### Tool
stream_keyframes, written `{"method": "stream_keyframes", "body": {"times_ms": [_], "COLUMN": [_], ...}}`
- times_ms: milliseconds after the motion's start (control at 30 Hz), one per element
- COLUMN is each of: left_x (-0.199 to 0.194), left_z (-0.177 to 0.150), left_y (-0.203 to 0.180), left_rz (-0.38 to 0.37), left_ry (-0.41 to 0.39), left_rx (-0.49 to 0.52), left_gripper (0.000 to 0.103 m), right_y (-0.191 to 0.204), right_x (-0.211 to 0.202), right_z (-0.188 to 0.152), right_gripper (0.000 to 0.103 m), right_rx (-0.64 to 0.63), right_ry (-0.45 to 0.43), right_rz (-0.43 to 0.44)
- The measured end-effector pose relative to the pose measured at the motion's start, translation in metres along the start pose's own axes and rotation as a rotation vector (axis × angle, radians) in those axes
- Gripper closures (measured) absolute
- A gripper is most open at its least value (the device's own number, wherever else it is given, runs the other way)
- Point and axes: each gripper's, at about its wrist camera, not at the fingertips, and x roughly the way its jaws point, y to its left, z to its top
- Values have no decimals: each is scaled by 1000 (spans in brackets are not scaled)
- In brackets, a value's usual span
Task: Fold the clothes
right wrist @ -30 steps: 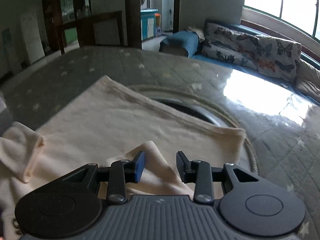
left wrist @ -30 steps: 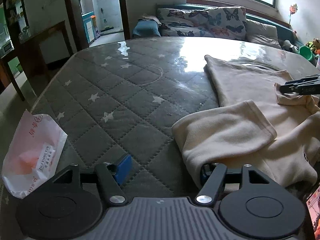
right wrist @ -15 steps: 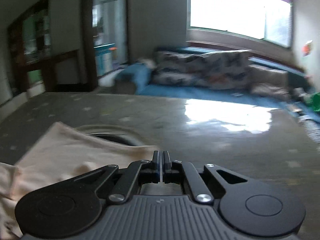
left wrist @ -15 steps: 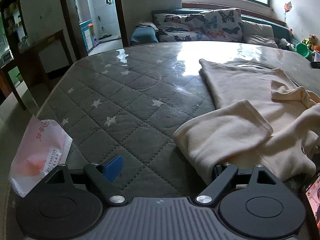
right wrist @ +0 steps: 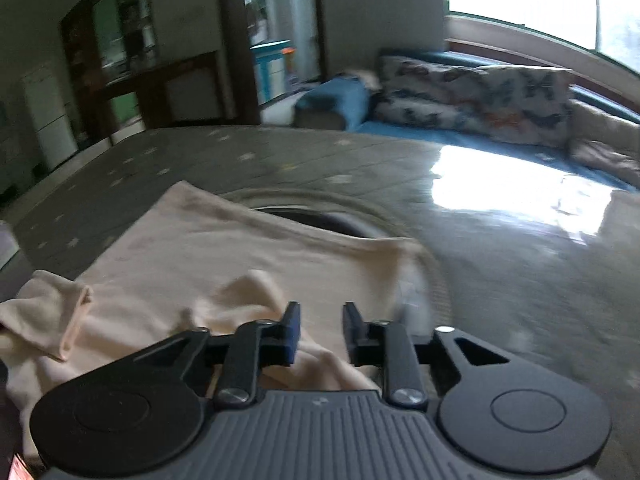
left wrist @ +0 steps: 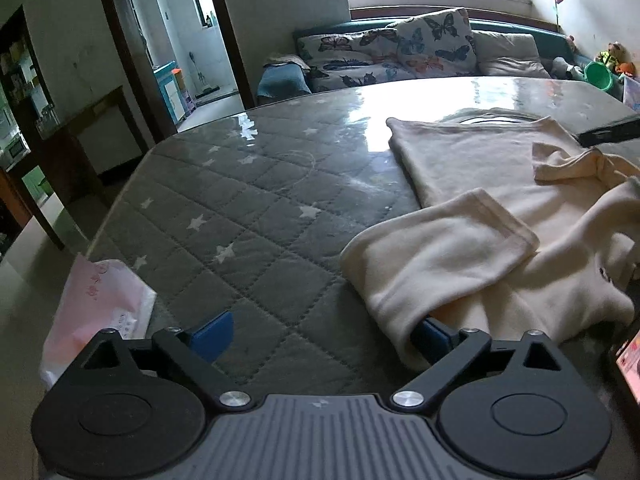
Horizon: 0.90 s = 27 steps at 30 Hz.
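Observation:
A cream garment (left wrist: pixel 480 184) lies crumpled on the right half of the grey star-quilted table (left wrist: pixel 248 208), with one sleeve (left wrist: pixel 440 256) folded over toward the near edge. My left gripper (left wrist: pixel 320 338) is open wide at the near edge. Its right finger is tucked under that sleeve's fold, and its left finger rests over bare table. In the right wrist view my right gripper (right wrist: pixel 320 332) is open just above a raised wrinkle of the garment (right wrist: pixel 240 256), with nothing held between its fingers. The right gripper (left wrist: pixel 612 130) also shows at the far right of the left wrist view.
A pink-and-white plastic bag (left wrist: pixel 100 300) hangs at the table's near-left corner. A phone (left wrist: pixel 628 360) lies at the near right. A round ring (right wrist: pixel 320 216) in the table surface lies beyond the garment. A sofa with butterfly cushions (left wrist: pixel 400 48) stands behind the table.
The right gripper was open over the garment, then shut and swung up away from it, and is now open and back low over the garment. The left gripper stays open by the sleeve.

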Motion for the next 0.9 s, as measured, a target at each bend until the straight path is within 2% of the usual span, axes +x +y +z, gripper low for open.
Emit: {"method": "stream_keyframes", "body": {"times_ms": [133, 233, 267, 333, 500, 600, 667, 733, 767, 800, 900], "left_x": [2, -3, -6, -12, -27, -21, -17, -13, -11, -9, 0], "left_z": [-6, -5, -4, -2, 4, 12, 18, 23, 26, 28, 36], "left_y": [7, 6, 5, 2, -6, -19, -28, -37, -41, -46, -60], "left_rz": [-9, -36, -47, -67, -113, -150, -176, -201, -214, -227, -263], "left_ry": [13, -11, -24, -50, -115, -118, -119, -120, -120, -121, -116], "left_rx": [-10, -9, -7, -2, 17, 29, 36, 44, 48, 52, 67], "left_gripper": [6, 6, 6, 8, 12, 22, 28, 40, 51, 57, 58], "right_y": [14, 16, 16, 16, 12, -2, -16, -31, -40, -49, -71], "right_x": [27, 34, 36, 38, 5, -25, -51, -76, -90, -105, -139], "right_z": [11, 11, 11, 11, 12, 13, 11, 6, 2, -3, -23], "right_gripper": [66, 67, 69, 100, 100, 100, 100, 100, 100, 100, 100], "right_rx": [-28, -18, -15, -2, 10, 24, 34, 47, 57, 67, 94], "right_ry": [46, 61, 66, 72, -27, -102, -156, -198, -218, -238, -261], "right_rz": [23, 43, 50, 67, 23, -42, -116, -192, -236, -280, -408]}}
